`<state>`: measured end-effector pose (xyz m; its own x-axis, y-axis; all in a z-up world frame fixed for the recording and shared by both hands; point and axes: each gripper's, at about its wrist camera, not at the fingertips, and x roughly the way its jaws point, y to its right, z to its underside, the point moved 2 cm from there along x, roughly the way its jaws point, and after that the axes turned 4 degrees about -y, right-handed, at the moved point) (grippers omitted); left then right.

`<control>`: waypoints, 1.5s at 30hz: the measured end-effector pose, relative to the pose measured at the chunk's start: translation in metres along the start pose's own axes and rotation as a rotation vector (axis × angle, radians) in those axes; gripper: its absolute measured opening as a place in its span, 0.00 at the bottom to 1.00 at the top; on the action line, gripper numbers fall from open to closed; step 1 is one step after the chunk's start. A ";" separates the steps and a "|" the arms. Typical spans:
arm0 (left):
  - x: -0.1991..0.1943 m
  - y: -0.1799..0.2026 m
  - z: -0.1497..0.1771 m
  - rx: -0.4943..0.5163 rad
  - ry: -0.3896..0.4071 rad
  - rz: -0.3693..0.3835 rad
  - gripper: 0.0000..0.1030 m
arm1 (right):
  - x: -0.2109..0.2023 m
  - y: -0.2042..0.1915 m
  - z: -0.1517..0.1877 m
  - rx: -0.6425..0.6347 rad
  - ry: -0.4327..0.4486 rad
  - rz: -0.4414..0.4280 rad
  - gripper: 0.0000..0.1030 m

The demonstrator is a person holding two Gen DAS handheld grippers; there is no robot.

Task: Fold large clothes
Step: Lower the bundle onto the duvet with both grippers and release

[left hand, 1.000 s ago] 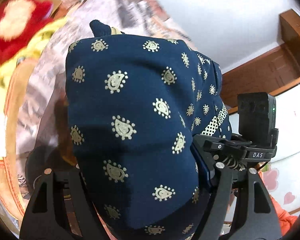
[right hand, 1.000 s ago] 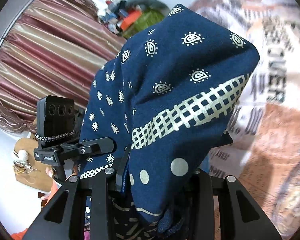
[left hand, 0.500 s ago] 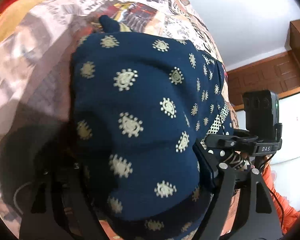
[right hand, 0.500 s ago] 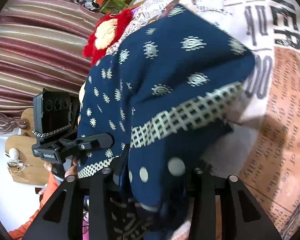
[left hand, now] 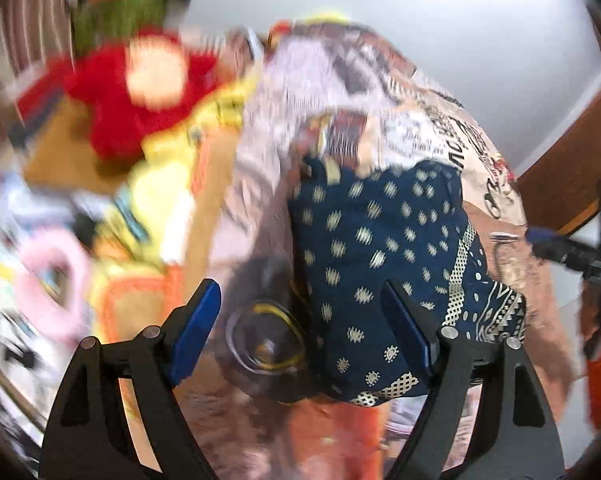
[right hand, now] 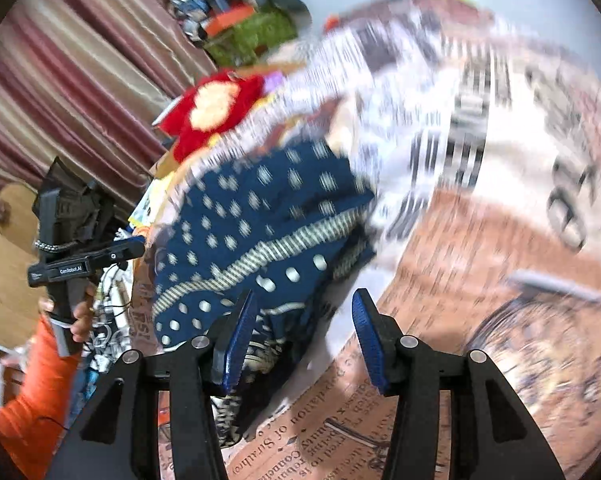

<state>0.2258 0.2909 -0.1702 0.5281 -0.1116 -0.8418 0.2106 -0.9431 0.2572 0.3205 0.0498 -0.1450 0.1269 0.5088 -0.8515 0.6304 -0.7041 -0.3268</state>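
I have both tools released, the left tool (left hand: 300, 320) spread wide and the right tool (right hand: 304, 340) with jaws just opened, so the folded navy garment (left hand: 384, 256) lies free on the newsprint bedsheet (right hand: 480, 240), at twelve o'clock of each.

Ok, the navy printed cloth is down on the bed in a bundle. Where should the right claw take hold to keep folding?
Take the navy printed cloth by its near edge, past the checked border band, where the layers end just ahead of the right claw. Come in low from the near side over the newspaper-print bedsheet. The jaws have just been opening and hold nothing; the bundle's rounded top offers no edge.
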 end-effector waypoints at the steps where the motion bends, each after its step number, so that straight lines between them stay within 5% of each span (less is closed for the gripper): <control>1: -0.010 0.011 -0.003 0.051 0.048 -0.045 0.79 | -0.005 -0.011 -0.003 -0.040 0.023 0.025 0.46; 7: -0.009 0.059 -0.020 0.224 0.157 -0.105 0.80 | 0.017 -0.073 -0.024 -0.241 0.110 0.084 0.58; 17: 0.102 0.058 -0.036 0.248 0.028 -0.197 0.80 | 0.113 -0.040 -0.032 -0.243 -0.046 0.189 0.58; 24: 0.056 0.052 -0.012 0.237 0.077 -0.144 0.80 | 0.074 -0.018 -0.010 -0.224 -0.027 0.195 0.59; 29: 0.030 0.070 0.008 0.266 0.094 -0.074 0.81 | 0.049 -0.064 -0.001 -0.314 0.035 0.136 0.59; 33: 0.050 0.075 0.020 0.254 0.021 -0.097 0.81 | 0.066 -0.089 0.014 -0.345 0.002 0.082 0.61; 39: 0.056 0.063 0.035 0.207 -0.017 -0.071 0.82 | 0.084 -0.077 0.040 -0.359 -0.066 0.125 0.61; 45: 0.041 0.050 0.056 0.205 -0.034 -0.148 0.81 | 0.060 -0.051 0.062 -0.361 -0.098 0.222 0.63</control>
<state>0.2120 0.2219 -0.2187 0.4752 0.0256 -0.8795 0.1108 -0.9934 0.0310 0.2481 0.0858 -0.2053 0.2275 0.3027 -0.9255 0.8256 -0.5639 0.0186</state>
